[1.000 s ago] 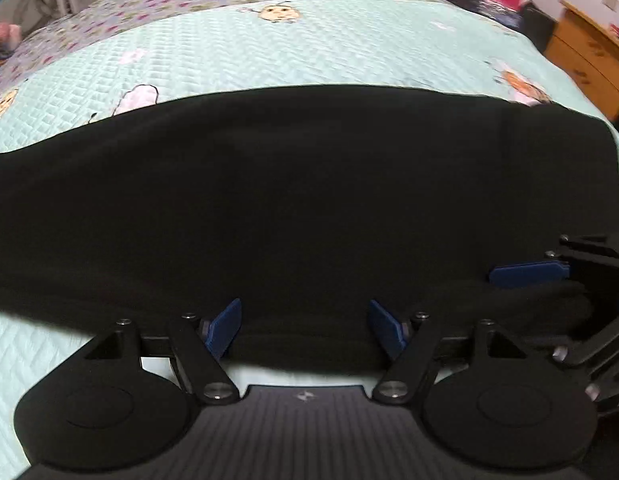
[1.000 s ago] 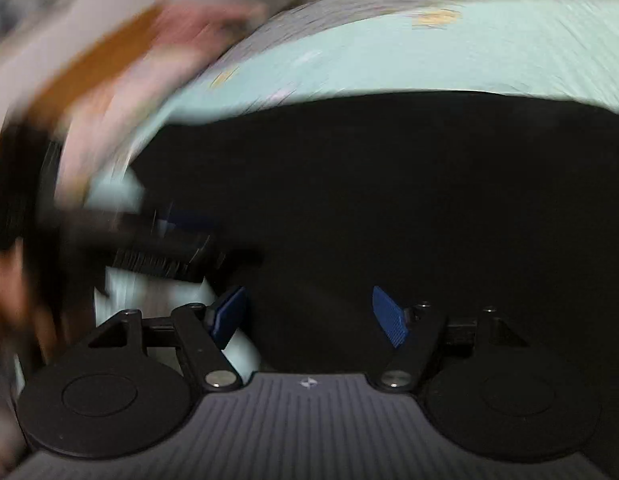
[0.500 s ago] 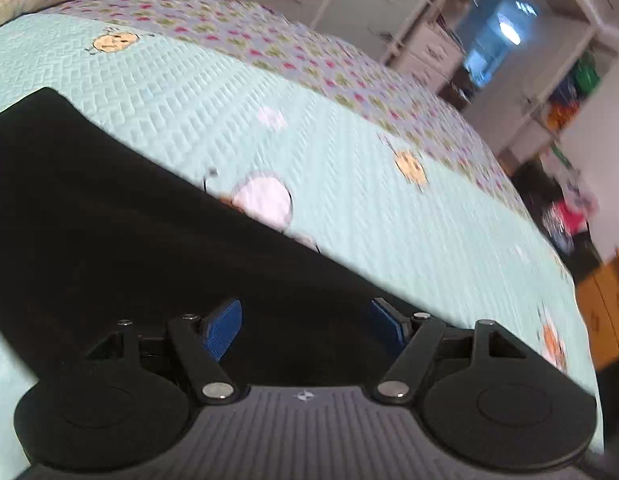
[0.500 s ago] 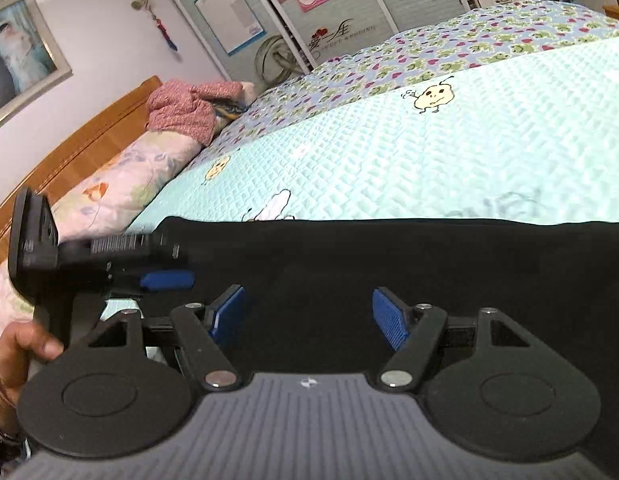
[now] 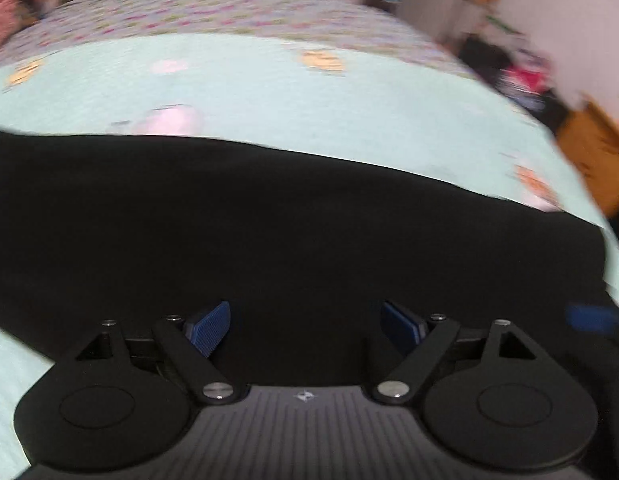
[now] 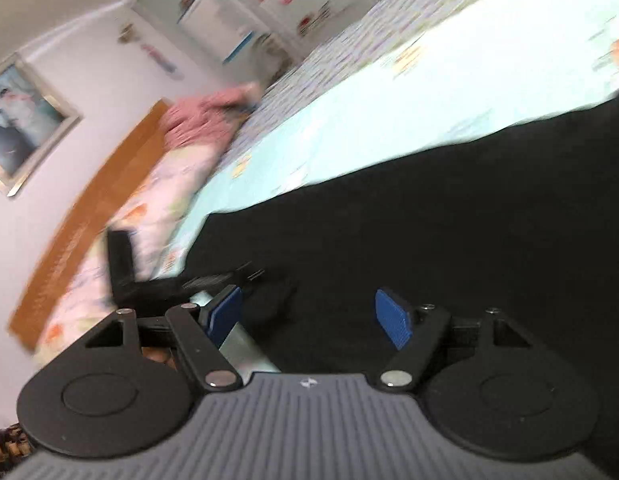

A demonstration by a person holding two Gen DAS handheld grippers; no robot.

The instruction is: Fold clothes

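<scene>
Even indoor light; motion blur both views, worst at background; fisheye bending edges; black garment (image 5: 293, 232) detailless.

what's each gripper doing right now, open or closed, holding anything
Left gripper: open, holding nothing, over the black garment.
Right gripper: open, holding nothing, over the same garment.

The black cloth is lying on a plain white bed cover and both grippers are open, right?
Not quite. The bed cover is mint green with little cartoon pictures, not plain white; the left wrist view shows it. The black cloth does lie on it, and the left gripper and right gripper are open.
</scene>
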